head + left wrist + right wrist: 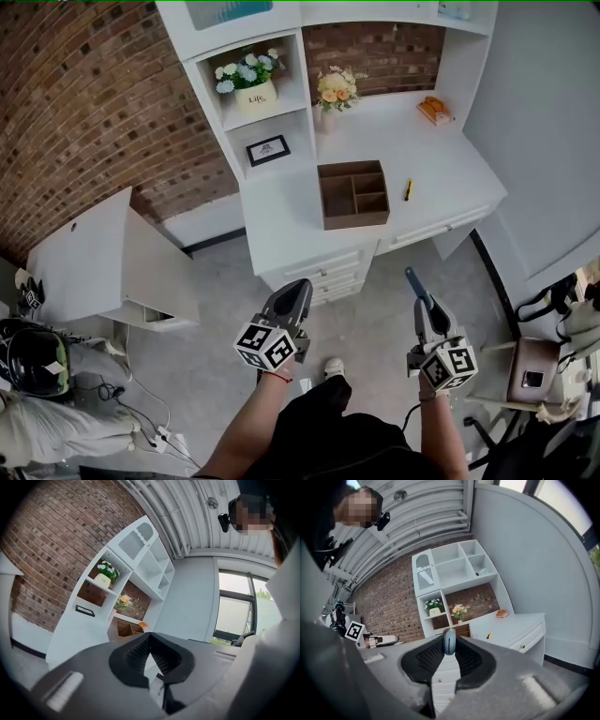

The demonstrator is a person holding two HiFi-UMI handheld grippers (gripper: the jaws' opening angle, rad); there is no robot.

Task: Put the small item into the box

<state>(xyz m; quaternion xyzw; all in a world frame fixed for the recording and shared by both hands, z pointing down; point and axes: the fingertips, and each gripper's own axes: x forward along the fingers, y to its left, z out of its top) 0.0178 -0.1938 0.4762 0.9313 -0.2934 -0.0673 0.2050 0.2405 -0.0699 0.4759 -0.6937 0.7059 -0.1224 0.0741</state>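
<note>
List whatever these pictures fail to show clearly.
- Right gripper view: small blue-grey rounded item in the right tongs, which cover all but its edge.
- Head view: thin yellow object on the white desk; too small to identify.
- Right gripper view: brown wooden divided box; mostly behind the tongs.

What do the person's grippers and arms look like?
Both the left gripper and right gripper are grey with black ribbed pads, each carrying a white cube of black square markers. Forearms are unsleeved; a red band sits at the left wrist.
</note>
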